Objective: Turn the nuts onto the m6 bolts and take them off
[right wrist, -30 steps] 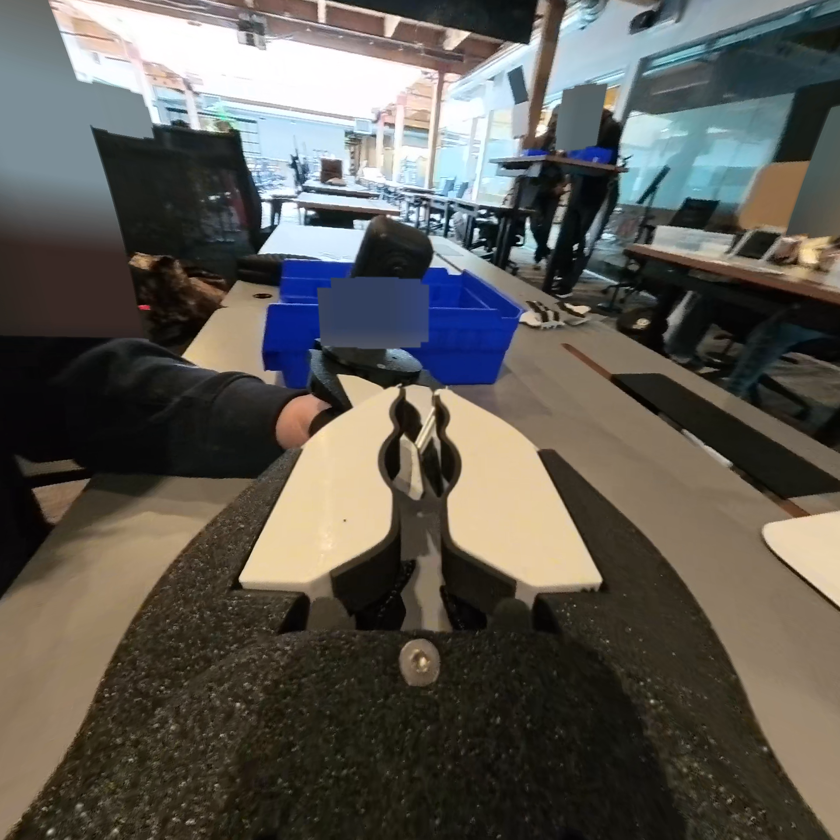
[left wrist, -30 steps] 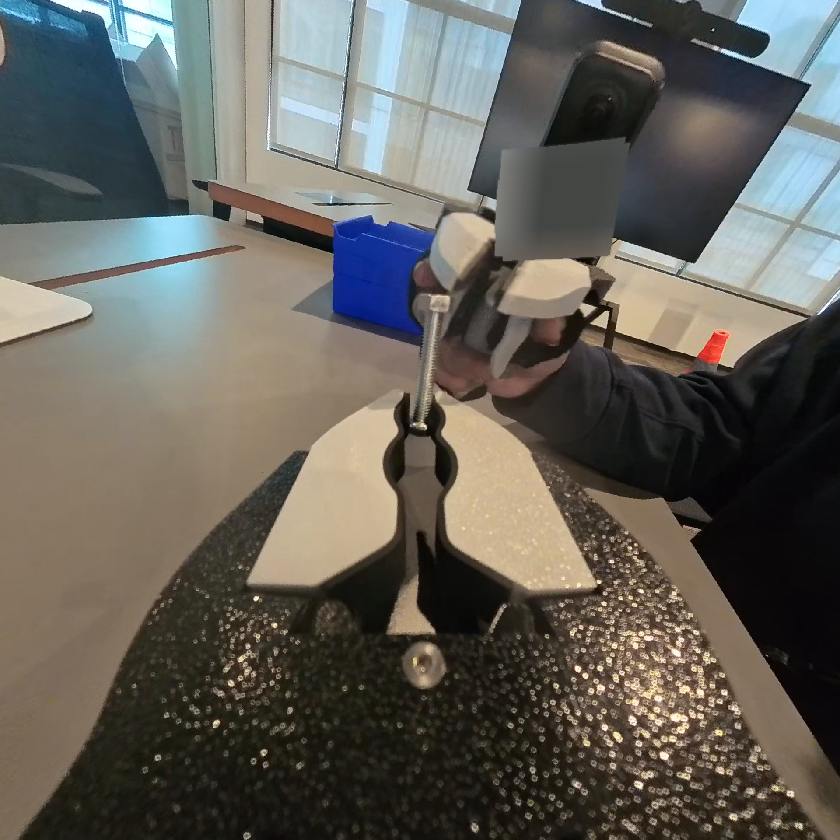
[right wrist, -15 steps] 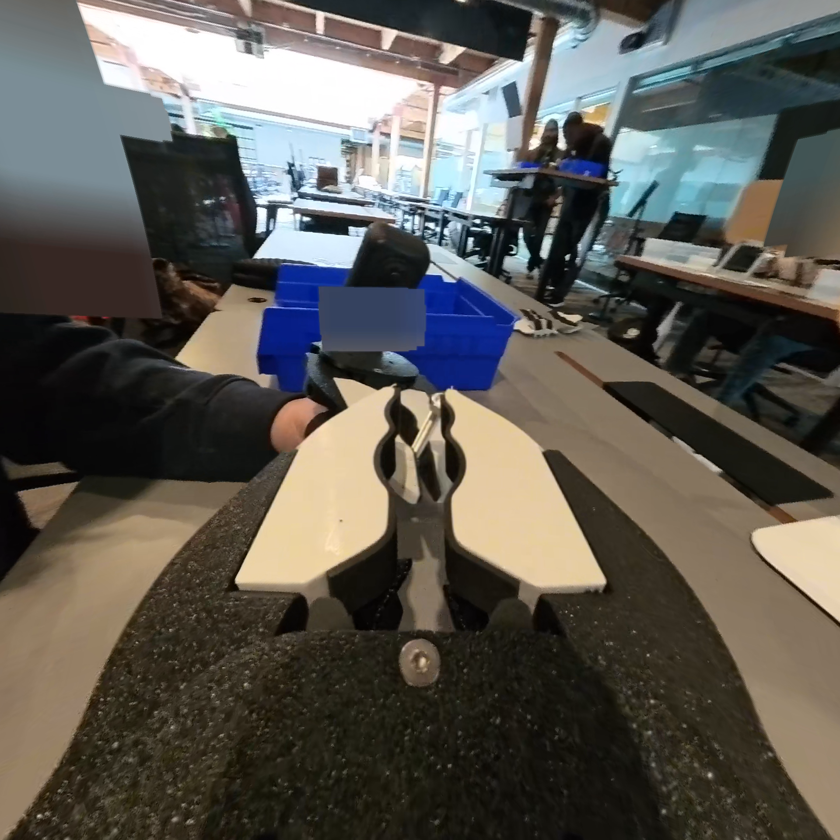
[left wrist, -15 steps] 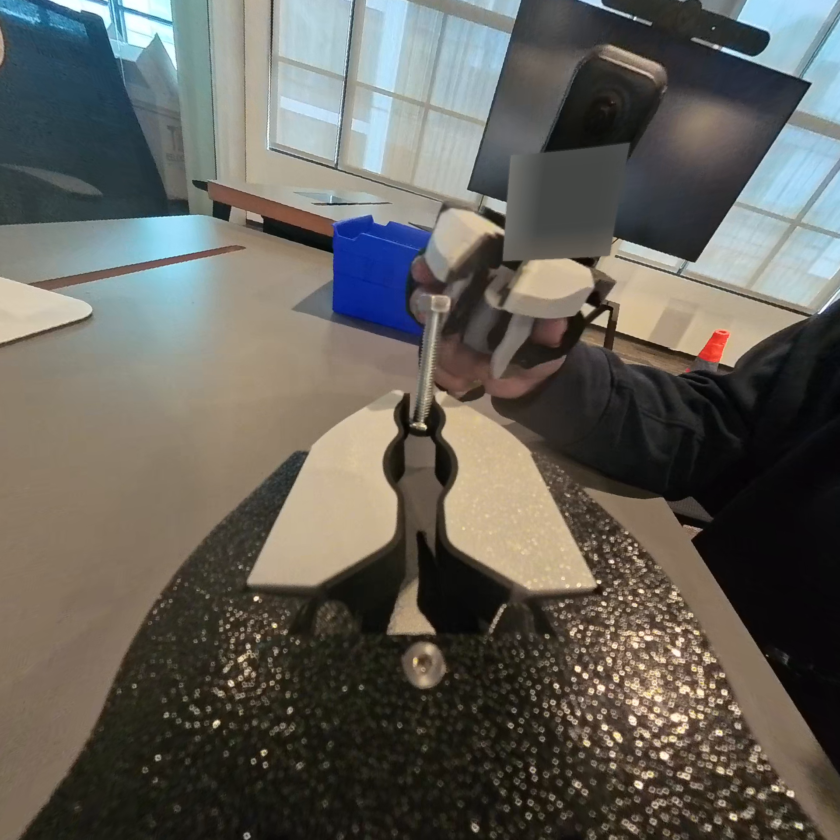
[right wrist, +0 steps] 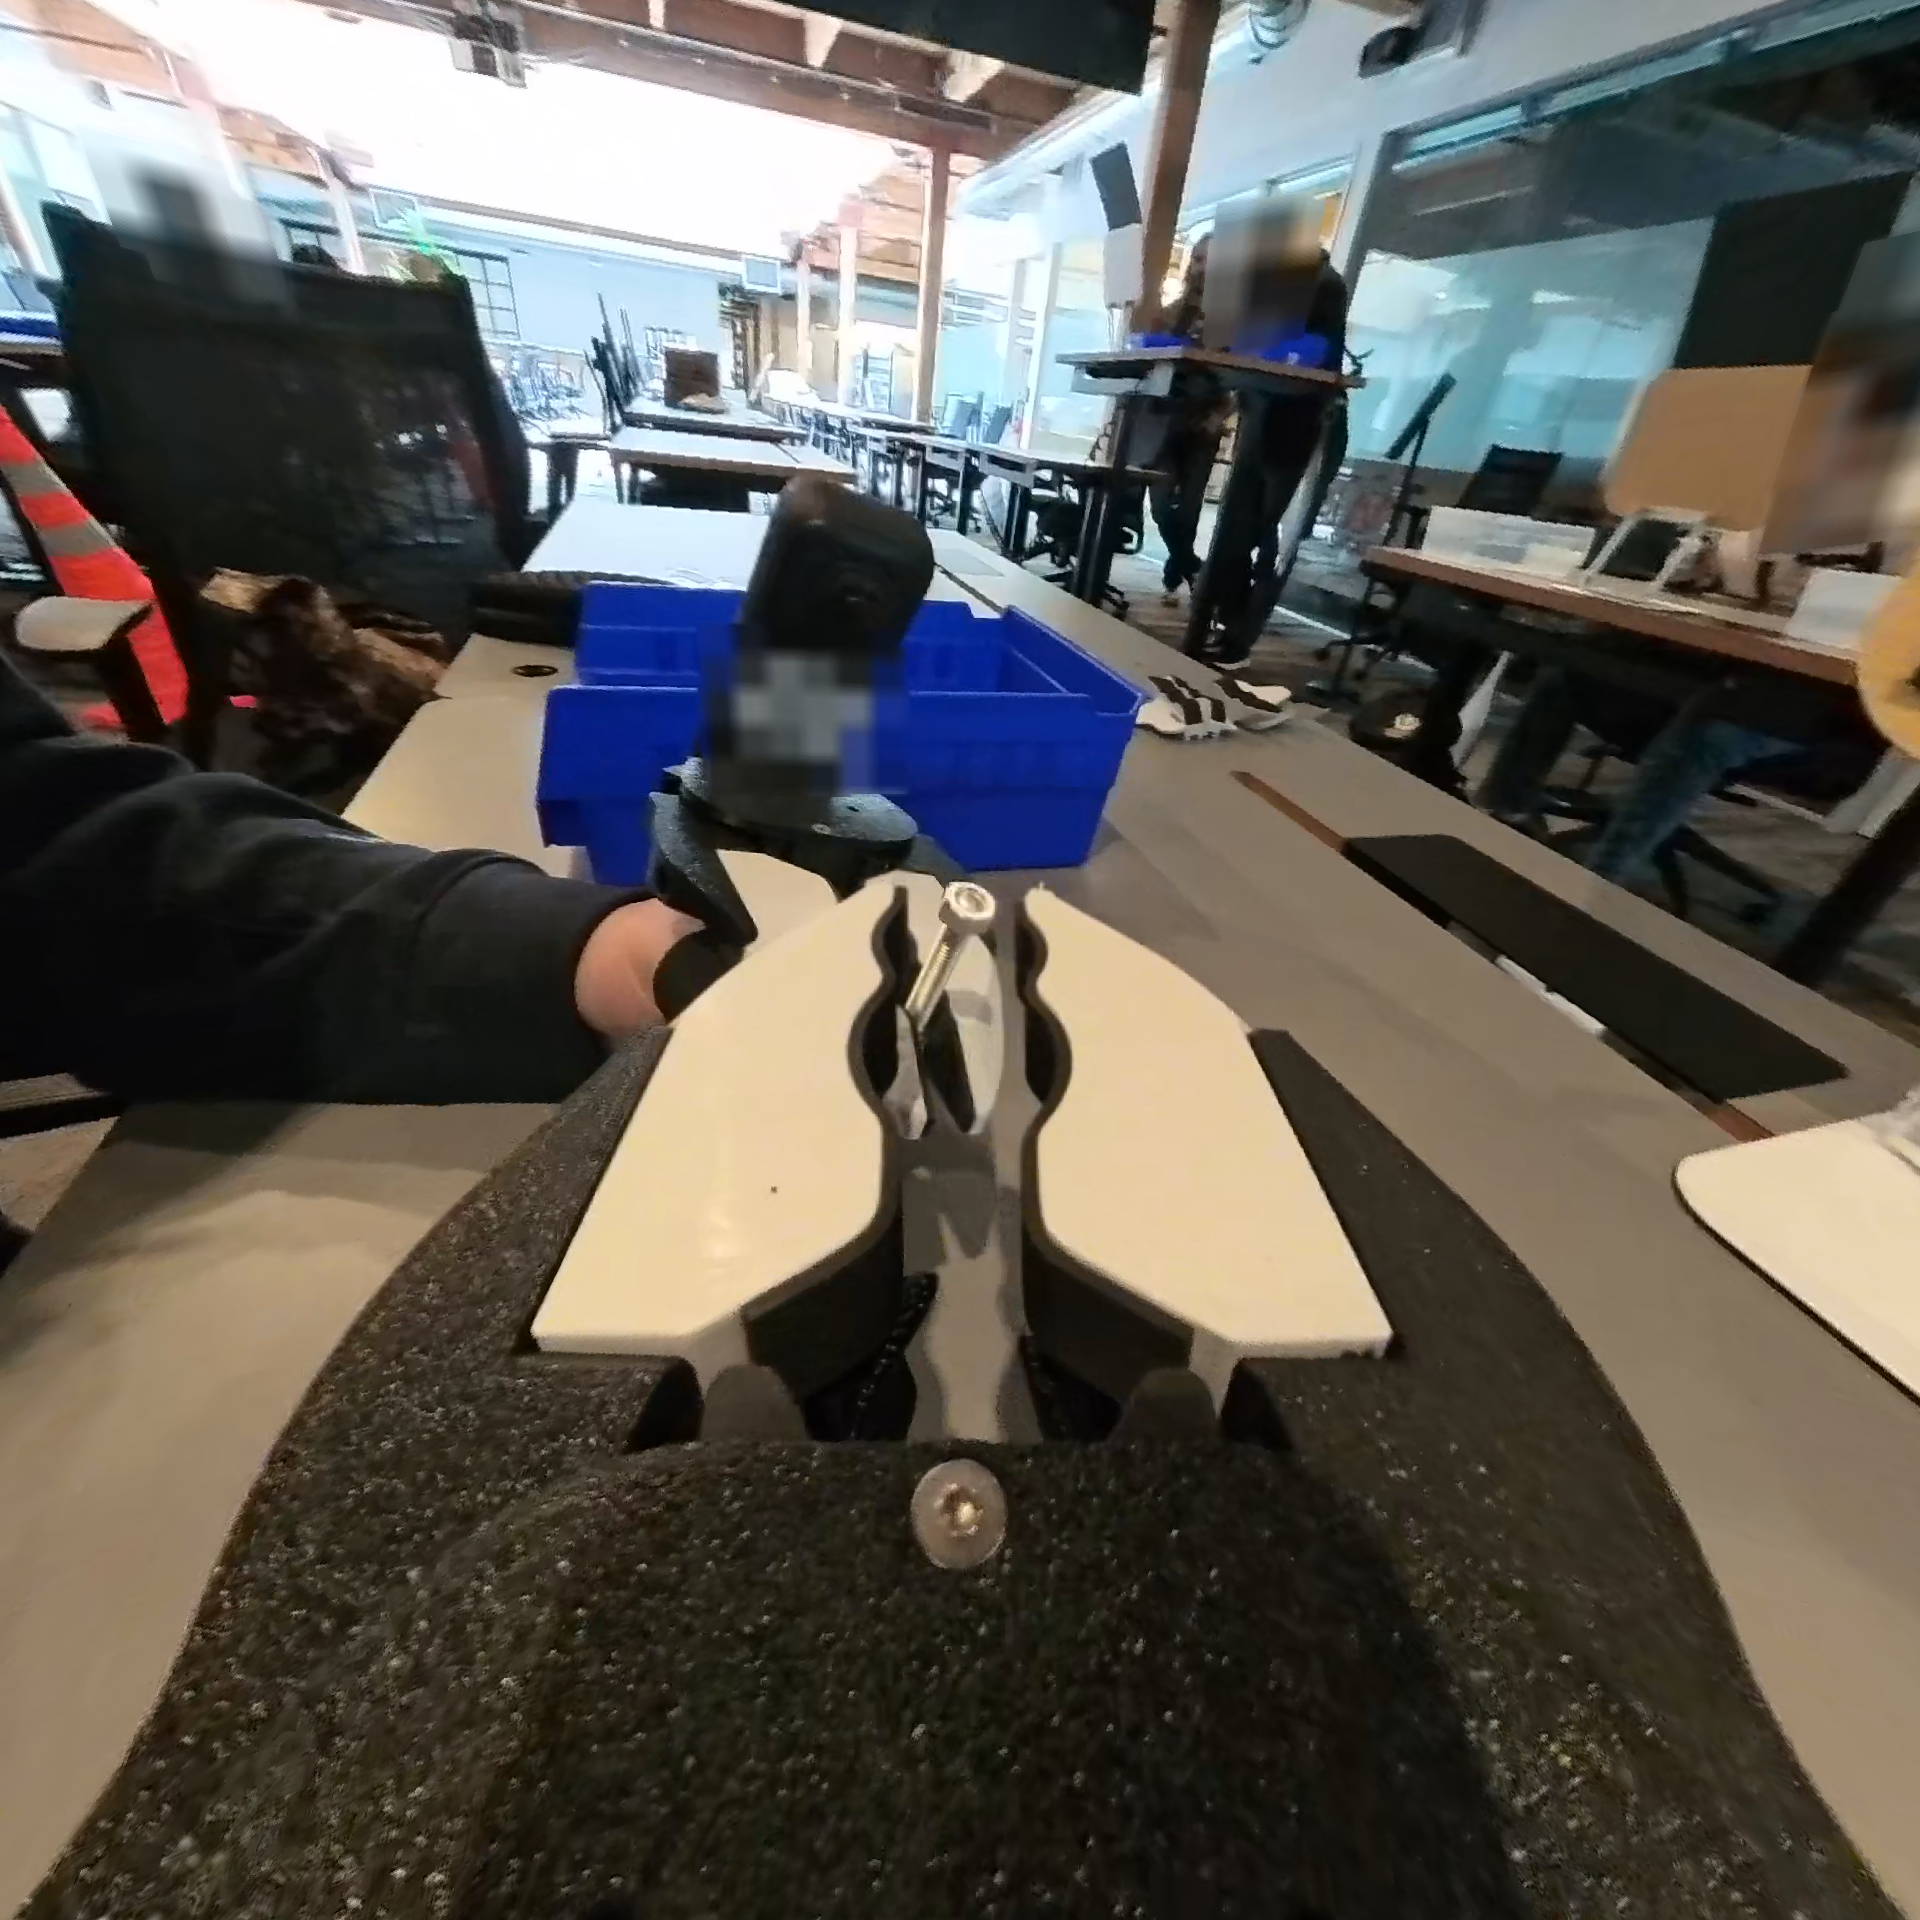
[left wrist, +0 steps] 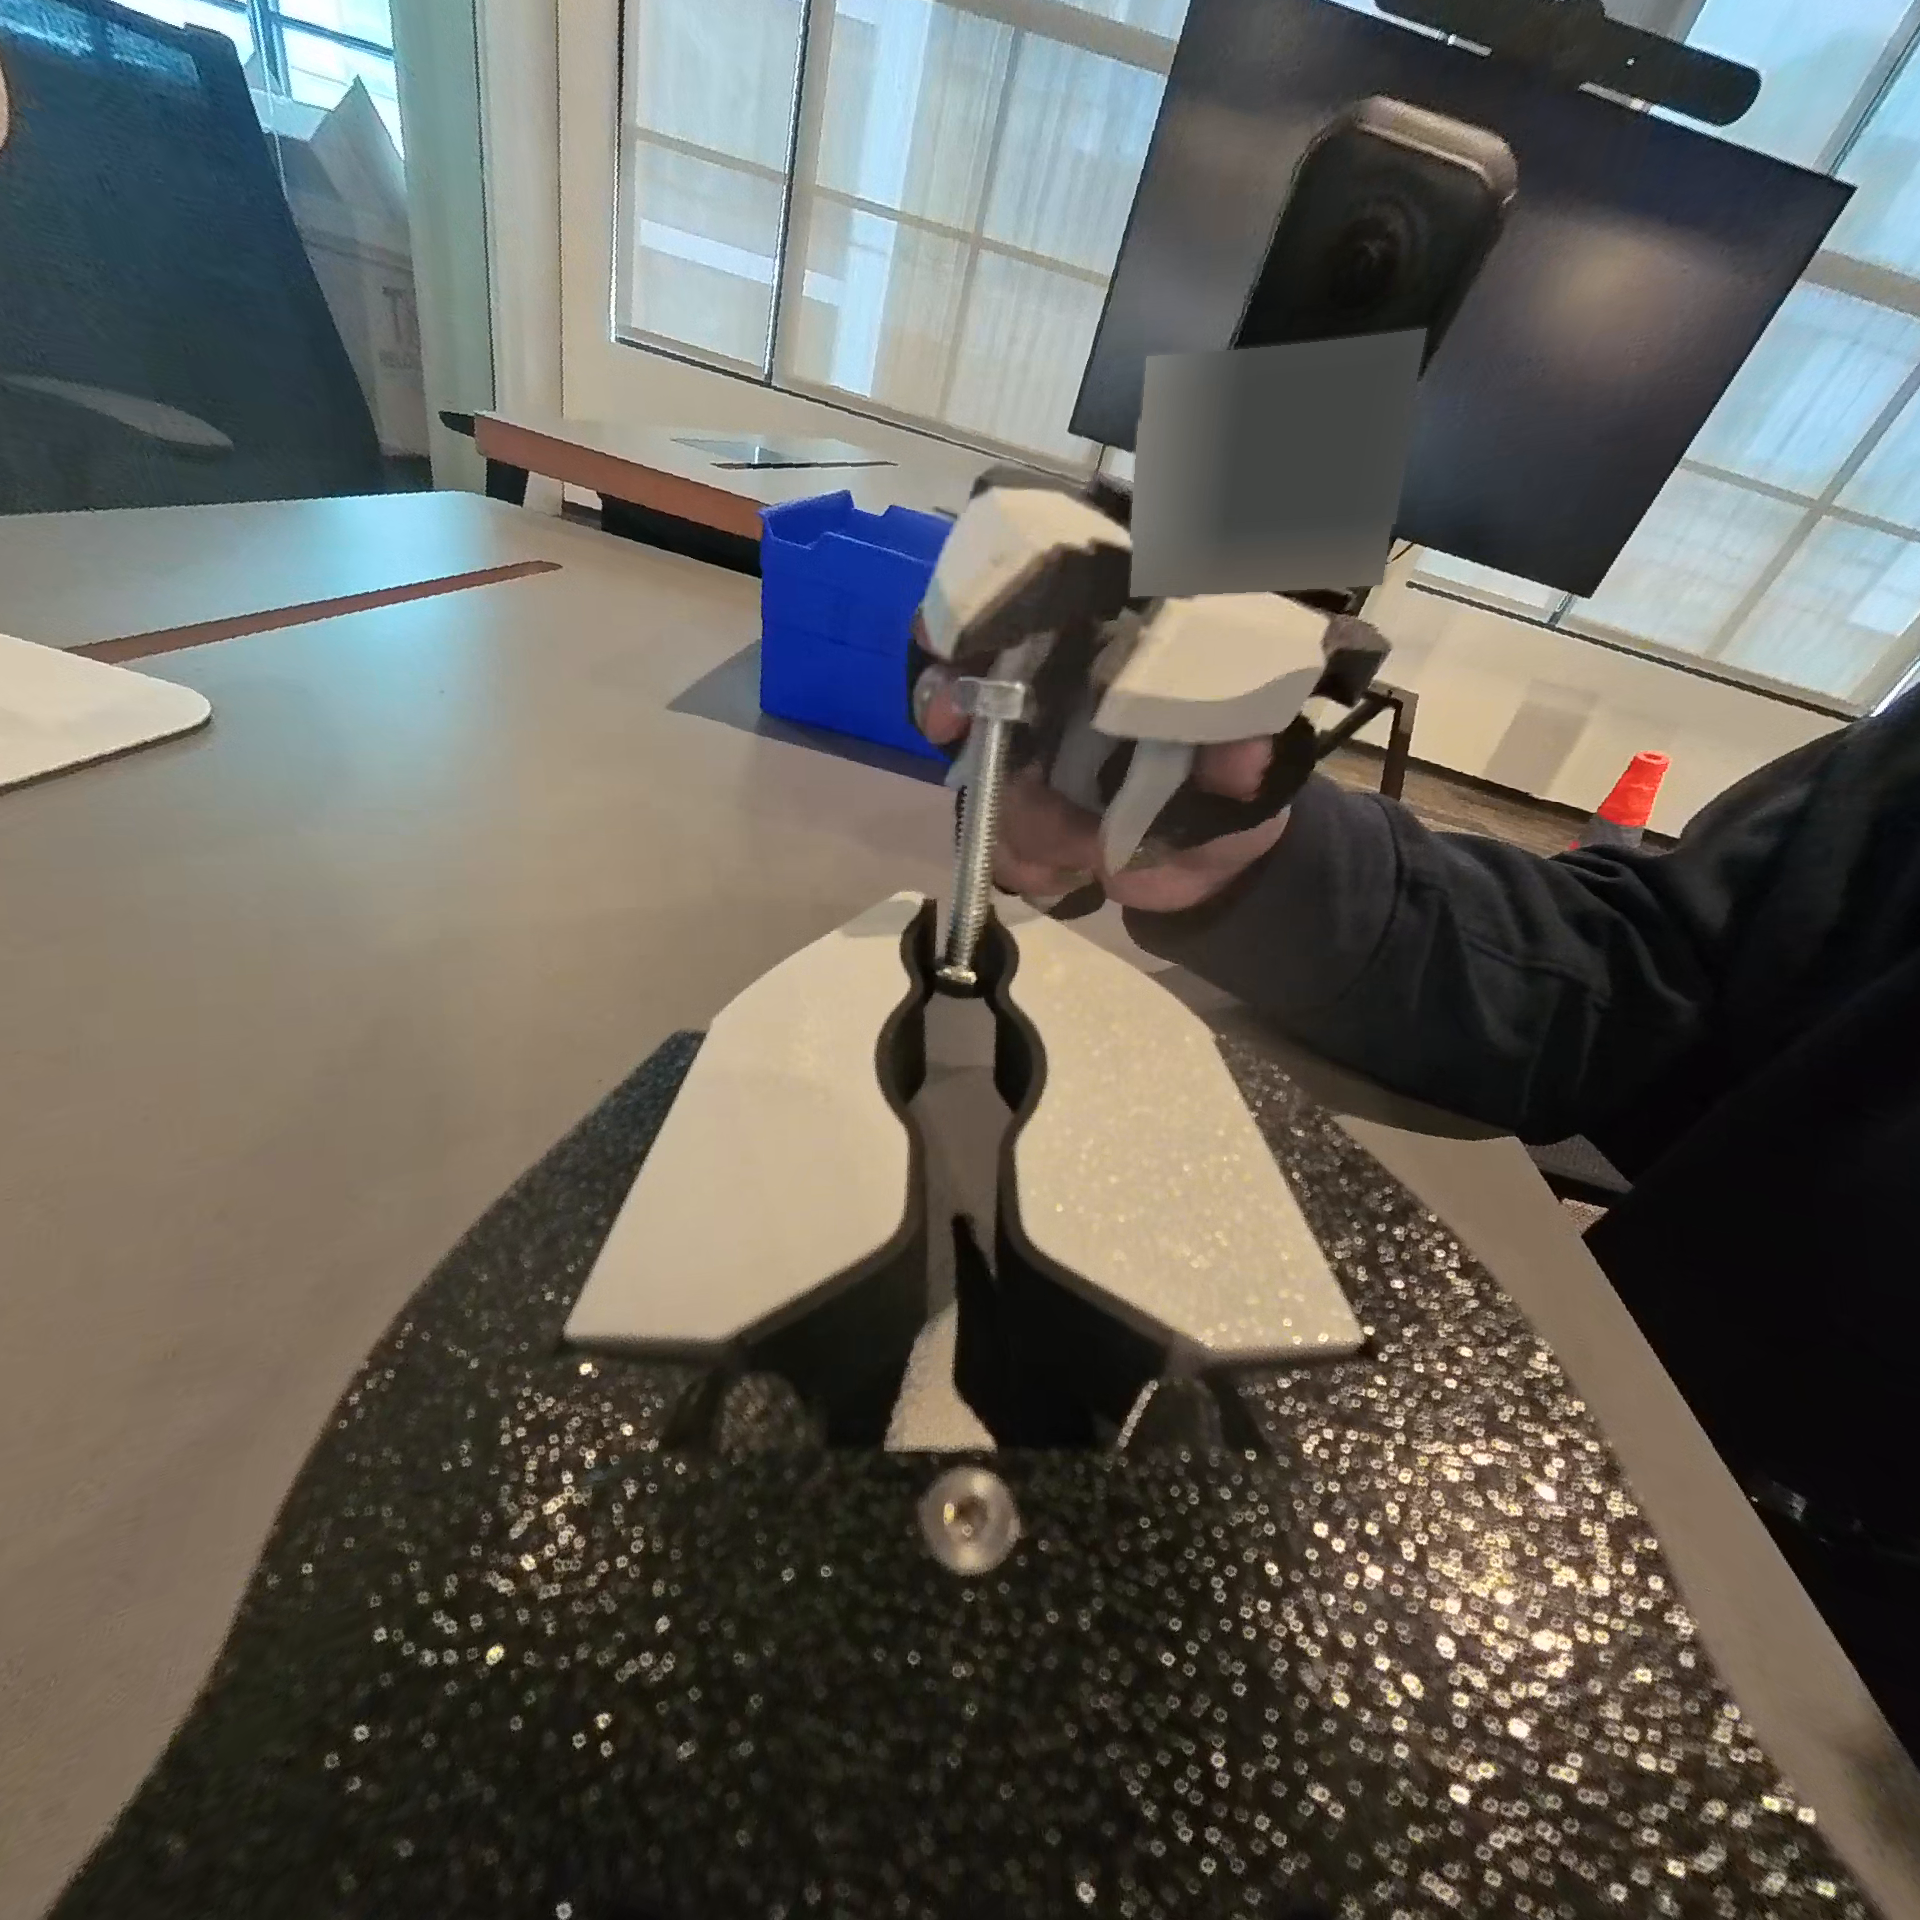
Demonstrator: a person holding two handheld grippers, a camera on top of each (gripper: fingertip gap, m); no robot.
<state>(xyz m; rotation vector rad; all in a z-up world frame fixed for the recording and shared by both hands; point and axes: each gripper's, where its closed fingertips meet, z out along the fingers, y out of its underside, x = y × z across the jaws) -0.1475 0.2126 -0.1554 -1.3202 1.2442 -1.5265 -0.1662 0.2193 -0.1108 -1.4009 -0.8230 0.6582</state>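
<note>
A long silver M6 bolt (left wrist: 977, 821) stands upright, head on top. My left gripper (left wrist: 961, 940) is shut on its lower end, where a small silver ring (left wrist: 957, 975), perhaps the nut, shows between the tips. My right gripper (left wrist: 1070, 665) sits just behind the bolt head with its fingers apart. In the right wrist view the bolt (right wrist: 940, 961) leans between the spread fingertips of my right gripper (right wrist: 961, 904), and neither finger touches the head. The left gripper's black body (right wrist: 790, 821) shows beyond, its fingertips hidden.
A blue bin (left wrist: 842, 623) stands on the grey table (left wrist: 364, 935) behind the grippers; it also shows in the right wrist view (right wrist: 997, 748). A white mat (right wrist: 1818, 1216) and a black mat (right wrist: 1579, 935) lie to the right. People stand at far desks. The grippers' ends are close to 5 cm from one another.
My right gripper's jaws have opened and let go of the bolt head. My left gripper still holds the bolt's lower end in the same place.
</note>
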